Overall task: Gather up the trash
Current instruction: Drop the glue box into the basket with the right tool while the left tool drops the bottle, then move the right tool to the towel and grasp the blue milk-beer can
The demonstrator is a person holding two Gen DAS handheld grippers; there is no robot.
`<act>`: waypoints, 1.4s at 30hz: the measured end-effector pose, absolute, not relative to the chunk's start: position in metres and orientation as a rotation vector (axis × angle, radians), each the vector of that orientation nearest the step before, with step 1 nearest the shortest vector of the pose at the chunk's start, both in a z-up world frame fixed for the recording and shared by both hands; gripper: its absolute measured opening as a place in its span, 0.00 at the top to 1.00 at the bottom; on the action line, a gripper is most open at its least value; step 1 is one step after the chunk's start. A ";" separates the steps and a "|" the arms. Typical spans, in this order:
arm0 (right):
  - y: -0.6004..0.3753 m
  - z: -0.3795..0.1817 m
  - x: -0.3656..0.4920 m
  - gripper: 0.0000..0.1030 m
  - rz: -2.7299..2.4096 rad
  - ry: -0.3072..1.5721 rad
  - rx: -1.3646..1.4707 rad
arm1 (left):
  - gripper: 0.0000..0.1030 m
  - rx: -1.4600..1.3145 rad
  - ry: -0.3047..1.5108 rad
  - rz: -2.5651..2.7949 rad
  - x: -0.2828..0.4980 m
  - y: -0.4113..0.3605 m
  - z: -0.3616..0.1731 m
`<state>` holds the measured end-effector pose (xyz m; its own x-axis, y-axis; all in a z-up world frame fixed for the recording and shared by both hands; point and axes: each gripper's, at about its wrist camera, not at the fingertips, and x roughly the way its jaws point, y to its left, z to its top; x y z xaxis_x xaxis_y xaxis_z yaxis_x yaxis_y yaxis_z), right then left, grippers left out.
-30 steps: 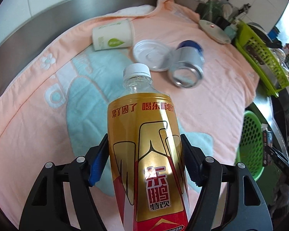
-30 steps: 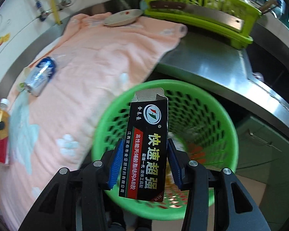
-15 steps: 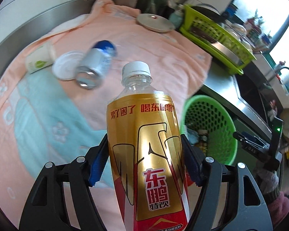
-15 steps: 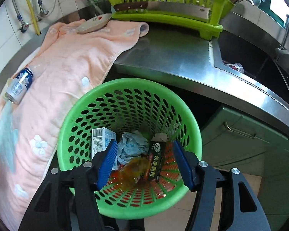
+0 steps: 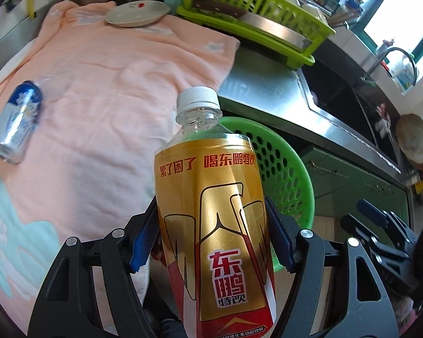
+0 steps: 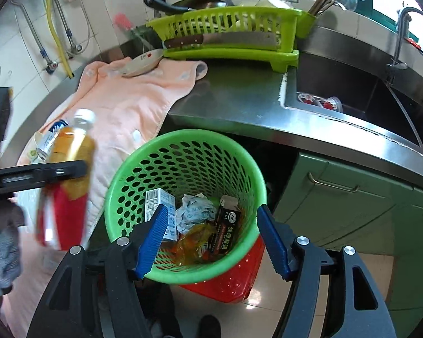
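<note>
My left gripper [image 5: 211,238] is shut on a gold-and-red plastic bottle [image 5: 211,211] with a white cap, held upright in the air beside the counter edge. The bottle also shows in the right wrist view [image 6: 66,180], left of the green trash basket [image 6: 127,186]. The basket [image 5: 290,174] stands on the floor below the counter and holds a black glue box [image 6: 224,225], a white carton [image 6: 158,202] and crumpled wrappers. My right gripper [image 6: 211,239] is open and empty, just above the basket's near rim. A blue-and-silver can [image 5: 15,124] lies on the pink towel [image 5: 112,84].
A plate [image 5: 136,14] sits at the towel's far end. A lime dish rack [image 5: 253,14] with a cleaver stands on the steel counter [image 6: 239,98], with the sink [image 6: 352,93] to its right. Green cabinets [image 6: 352,197] are below. A red basket [image 6: 234,278] sits under the green one.
My left gripper has carried the bottle rightward off the towel toward the basket. My right gripper let go of the black glue box, which now lies in the basket, and has pulled back a little.
</note>
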<state>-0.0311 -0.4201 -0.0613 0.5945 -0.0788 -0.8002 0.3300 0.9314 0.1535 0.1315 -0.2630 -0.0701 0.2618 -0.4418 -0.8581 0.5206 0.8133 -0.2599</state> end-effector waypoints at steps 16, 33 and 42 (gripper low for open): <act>-0.435 -0.063 -0.055 0.35 -0.253 0.901 0.328 | 0.17 0.094 1.162 -0.703 0.140 -0.316 -0.090; -0.384 -0.046 -0.014 0.29 -0.157 0.872 0.278 | 0.17 0.018 1.077 -0.547 0.137 -0.181 -0.061; -0.323 -0.039 0.027 0.29 -0.040 0.875 0.244 | 0.17 -0.063 1.052 -0.415 0.142 -0.091 -0.055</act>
